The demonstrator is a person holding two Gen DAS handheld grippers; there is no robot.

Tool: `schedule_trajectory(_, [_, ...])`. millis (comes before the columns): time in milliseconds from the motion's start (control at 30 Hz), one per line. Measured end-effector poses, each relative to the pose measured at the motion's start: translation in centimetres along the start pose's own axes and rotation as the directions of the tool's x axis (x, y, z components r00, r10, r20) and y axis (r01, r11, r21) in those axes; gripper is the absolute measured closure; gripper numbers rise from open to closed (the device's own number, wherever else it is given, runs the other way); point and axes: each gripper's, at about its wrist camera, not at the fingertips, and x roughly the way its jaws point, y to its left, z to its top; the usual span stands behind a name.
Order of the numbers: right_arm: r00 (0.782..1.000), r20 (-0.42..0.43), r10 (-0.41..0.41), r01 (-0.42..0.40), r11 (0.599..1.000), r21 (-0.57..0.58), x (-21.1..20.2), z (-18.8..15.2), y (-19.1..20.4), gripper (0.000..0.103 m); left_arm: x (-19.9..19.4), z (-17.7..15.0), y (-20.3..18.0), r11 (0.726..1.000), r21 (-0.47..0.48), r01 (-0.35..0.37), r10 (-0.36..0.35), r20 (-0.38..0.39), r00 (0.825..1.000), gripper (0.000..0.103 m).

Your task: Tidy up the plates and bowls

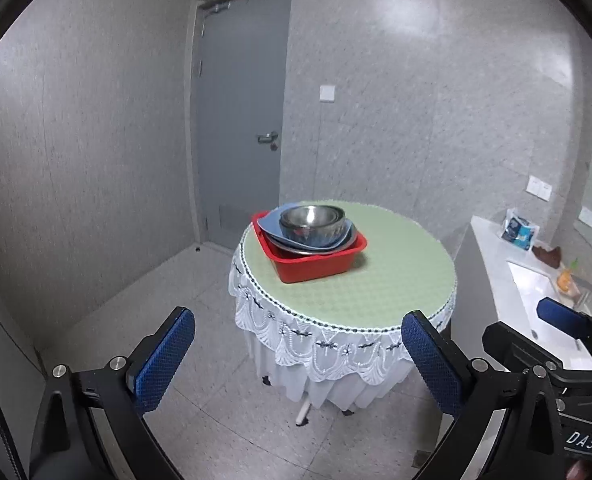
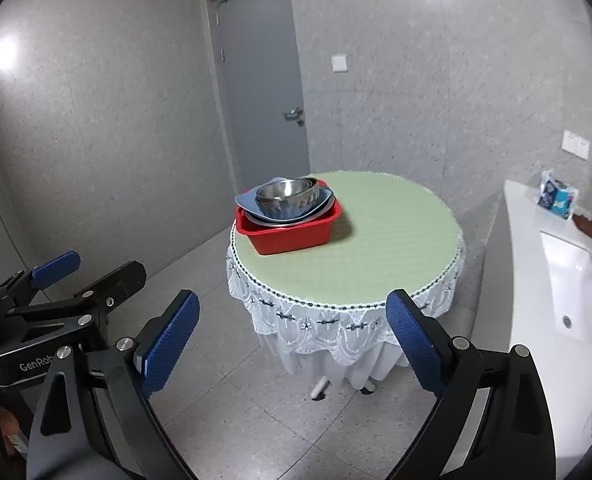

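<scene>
Both grippers, left (image 1: 298,354) and right (image 2: 292,340), hovered released and empty, facing bowls (image 2: 288,198) stacked in a red tub (image 2: 292,236) at the table's (image 2: 396,240) ten o'clock edge.

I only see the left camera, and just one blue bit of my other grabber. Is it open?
Observer: Yes. The right camera shows the right gripper open and empty, jaws wide apart, aimed at the table.
Child: What does my left one look like from there?
Observer: The left gripper appears side-on at the picture's left edge, with white letters starting "GenRob" on its black body.
</scene>
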Motion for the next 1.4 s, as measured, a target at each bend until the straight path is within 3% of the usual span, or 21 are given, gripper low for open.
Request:
schedule_trajectory(300, [0.993,0.082,-0.089,0.085,0.995,0.052,-7.7,-3.9,6.6,0.002,-8.8,-4.9,6.2,0.996,0.08,0.051,-0.056,0.063,0.996,0.001])
schedule_trajectory(500, [0.977,0.14,-0.164,0.152,0.984,0.093,-11.9,-7.9,12.1,0.0,-13.9,-8.6,11.0,0.99,0.121,0.078,-0.09,0.098,0.991,0.001])
schedule_trajectory(833, [0.96,0.162,-0.229,0.208,0.968,0.137,-16.3,-12.8,17.3,0.0,-20.4,-12.9,17.2,0.98,0.136,0.142,-0.154,0.079,0.985,0.001])
schedule_trajectory(1067, [0.95,0.187,-0.25,0.228,0.965,0.131,-18.1,-14.9,19.8,0.0,-23.5,-15.2,20.3,0.981,0.121,0.153,-0.167,0.118,0.979,0.001])
schedule_trajectory(1400, [0.943,0.206,-0.261,0.238,0.963,0.128,-18.8,-16.7,20.9,0.0,-23.8,-16.7,22.8,0.977,0.139,0.163,-0.182,0.14,0.973,0.001])
